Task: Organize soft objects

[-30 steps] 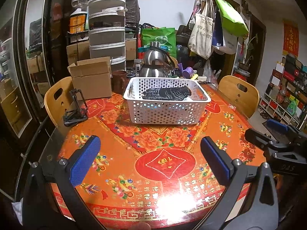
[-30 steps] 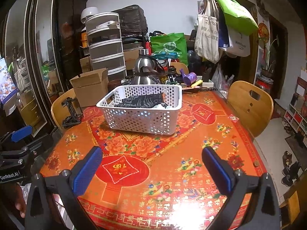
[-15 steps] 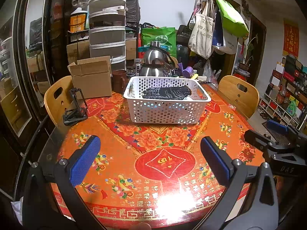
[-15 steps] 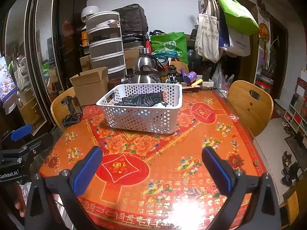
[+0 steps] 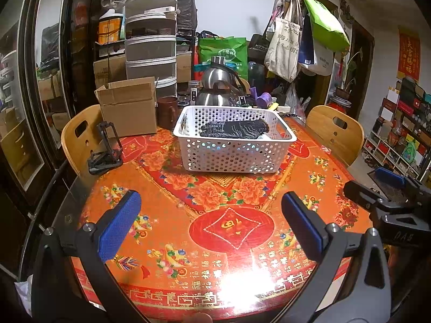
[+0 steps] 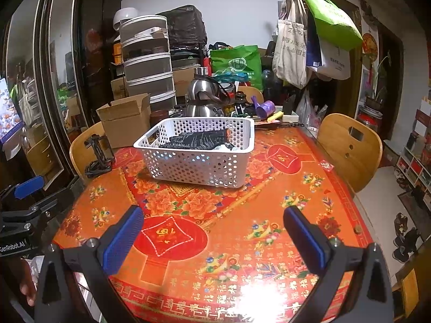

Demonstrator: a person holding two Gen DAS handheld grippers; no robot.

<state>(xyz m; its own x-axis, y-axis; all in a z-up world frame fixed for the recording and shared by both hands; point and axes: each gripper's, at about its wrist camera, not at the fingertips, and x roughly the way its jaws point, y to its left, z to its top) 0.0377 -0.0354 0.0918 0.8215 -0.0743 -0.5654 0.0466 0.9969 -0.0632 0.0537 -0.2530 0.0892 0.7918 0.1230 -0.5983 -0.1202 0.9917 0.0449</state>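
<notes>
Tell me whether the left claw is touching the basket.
Apart. In the left wrist view the open left claw hangs over the near tablecloth, with a wide stretch of bare cloth between its fingertips and the basket.

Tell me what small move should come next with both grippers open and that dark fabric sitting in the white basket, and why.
Probably ease the right gripper forward toward the white basket. Both it and the left gripper are open, empty and hang over the near part of the table, well short of the basket. The dark fabric on top is the only soft item clearly in view.
</notes>
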